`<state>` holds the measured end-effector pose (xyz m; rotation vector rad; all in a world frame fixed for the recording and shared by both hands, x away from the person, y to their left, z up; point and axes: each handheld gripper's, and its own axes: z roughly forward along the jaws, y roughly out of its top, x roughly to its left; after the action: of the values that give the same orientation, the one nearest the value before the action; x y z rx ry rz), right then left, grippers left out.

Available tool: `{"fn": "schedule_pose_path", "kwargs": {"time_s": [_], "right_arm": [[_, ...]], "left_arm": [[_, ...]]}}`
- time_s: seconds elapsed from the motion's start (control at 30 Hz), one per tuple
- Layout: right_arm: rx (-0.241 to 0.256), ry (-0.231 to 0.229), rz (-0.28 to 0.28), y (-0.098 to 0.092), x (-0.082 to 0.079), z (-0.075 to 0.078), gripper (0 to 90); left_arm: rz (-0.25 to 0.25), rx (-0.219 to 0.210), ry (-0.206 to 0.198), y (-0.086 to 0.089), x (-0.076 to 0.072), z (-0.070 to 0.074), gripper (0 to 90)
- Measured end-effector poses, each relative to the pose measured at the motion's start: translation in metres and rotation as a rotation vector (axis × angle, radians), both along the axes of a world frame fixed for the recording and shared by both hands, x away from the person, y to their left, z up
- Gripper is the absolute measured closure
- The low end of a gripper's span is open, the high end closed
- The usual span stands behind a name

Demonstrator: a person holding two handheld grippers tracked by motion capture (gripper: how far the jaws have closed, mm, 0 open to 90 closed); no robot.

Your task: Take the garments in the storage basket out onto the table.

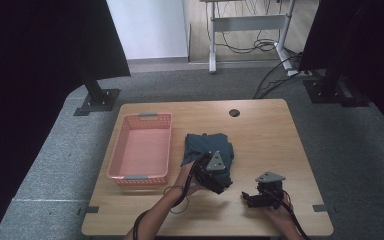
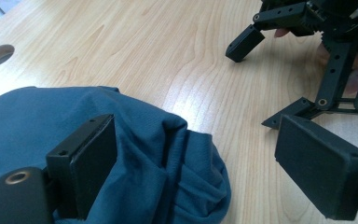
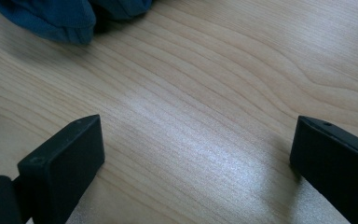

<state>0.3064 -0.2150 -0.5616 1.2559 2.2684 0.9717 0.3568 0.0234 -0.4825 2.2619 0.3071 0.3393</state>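
Nearest the person, the right gripper (image 1: 250, 197) sits low over bare wood near the table's (image 1: 260, 125) front edge, right of centre. In the right gripper view its jaws stand wide apart with nothing but table between them, and the blue cloth (image 3: 51, 18) lies beyond them at the top left.

Just left of it and a little farther in, the left gripper (image 1: 215, 175) is at the near edge of the cloth (image 1: 207, 147). In the left gripper view its jaws are spread wide: the left jaw rests against the bunched fabric (image 2: 121, 154), the right jaw hangs over bare wood, and the cloth is not clamped. The right gripper (image 2: 279, 74) shows beyond, also open, apart from the cloth.

The cloth is a folded, rumpled dark blue piece lying on the table around its middle. To its left, close by but not touching, stands a pink basket (image 1: 117, 150). Farther off, near the far edge, is a round hole (image 1: 234, 113) in the tabletop.
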Motion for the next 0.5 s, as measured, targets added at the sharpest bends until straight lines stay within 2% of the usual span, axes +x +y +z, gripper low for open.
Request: {"fn": "schedule_pose_path", "kwargs": {"time_s": [0.17, 0.33, 0.5], "right_arm": [[0.0, 0.0, 0.0, 0.0, 0.0, 0.0, 2.5], [0.0, 0.0, 0.0, 0.0, 0.0, 0.0, 2.5], [0.0, 0.001, -0.001, 0.0, 0.0, 0.0, 2.5]], "left_arm": [[0.046, -0.027, -0.017, 0.007, -0.002, 0.003, 12.2], [0.057, -0.021, -0.021, 0.012, -0.003, 0.003, 12.0], [0.074, -0.041, -0.011, 0.019, -0.003, 0.003, 12.0]]}}
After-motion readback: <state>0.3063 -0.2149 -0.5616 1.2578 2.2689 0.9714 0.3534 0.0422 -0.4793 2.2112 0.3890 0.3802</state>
